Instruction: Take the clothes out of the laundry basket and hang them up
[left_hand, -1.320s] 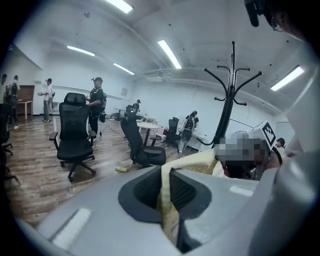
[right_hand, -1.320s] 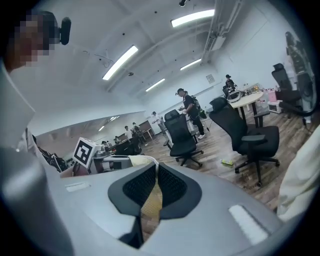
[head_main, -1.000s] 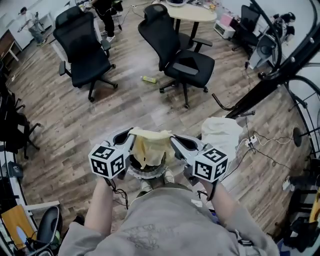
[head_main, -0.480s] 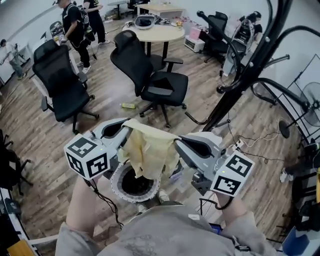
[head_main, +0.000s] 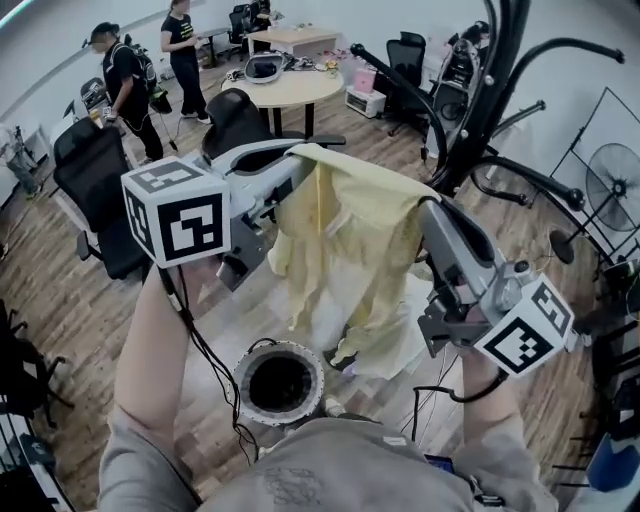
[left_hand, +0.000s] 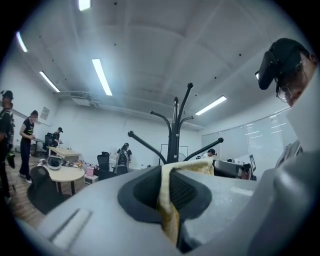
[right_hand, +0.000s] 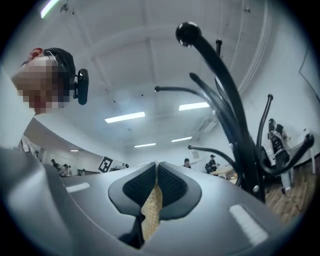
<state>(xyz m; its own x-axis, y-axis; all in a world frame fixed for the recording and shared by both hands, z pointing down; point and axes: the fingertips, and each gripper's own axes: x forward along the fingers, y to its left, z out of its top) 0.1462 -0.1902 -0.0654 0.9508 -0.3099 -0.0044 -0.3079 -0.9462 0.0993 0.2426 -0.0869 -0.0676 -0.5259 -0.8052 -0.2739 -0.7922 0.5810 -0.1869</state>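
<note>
Yellow shirt (head_main: 345, 250) is out of the basket and up in the air, stretched by its top edge between the 2 tools and hanging free at the centre of the head view!

The black coat stand (head_main: 475, 100) rises at 1 o'clock from it. Its arms look bare as far as I can see, and the shirt touches none of them, so the hanging is the part left to do.

The laundry basket (head_main: 280, 382) sits on the floor at 7 o'clock beneath the cloth. Its inside is dark, so I can't tell if more clothes wait in there.

Left hand-held gripper (head_main: 295, 165), at 10 o'clock on the shirt, has its jaws pinched on a fold of yellow fabric. Right hand-held gripper (head_main: 428, 205), at 2 o'clock, is all but closed, clamping the other end of that edge.

By my reckoning: 1 garment lifted, 0 hung.
</note>
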